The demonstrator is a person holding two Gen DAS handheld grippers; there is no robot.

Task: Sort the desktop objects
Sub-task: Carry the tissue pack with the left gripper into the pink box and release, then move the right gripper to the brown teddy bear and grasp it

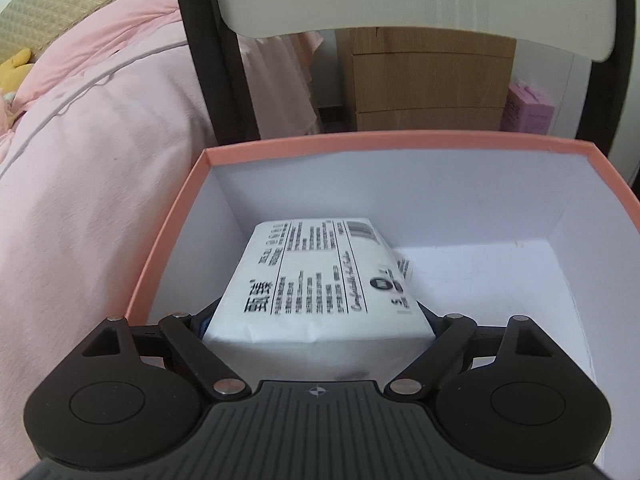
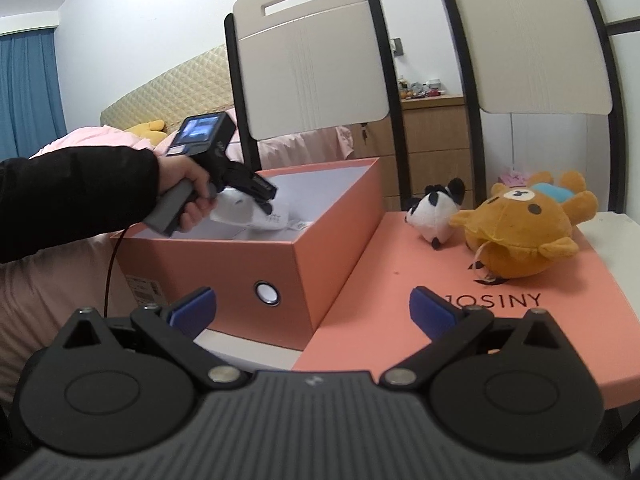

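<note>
- Inside the pink box (image 1: 584, 148), over its left half, the left tool (image 1: 318, 316) points steeply down with a white tissue pack (image 1: 316, 280) clamped between its jaws, which stand wide to span the pack.
- The pack's long axis runs straight ahead of the tool, toward the box's far wall; its far end hangs low near the floor of the box, though I cannot tell whether it touches.
- To the right of the box, the right tool (image 2: 312, 312) hovers wide and empty over the box lid (image 2: 384, 280).
- It is the nearer one to the panda plush (image 2: 434, 210) and the bear plush (image 2: 520, 228) on that lid.
</note>
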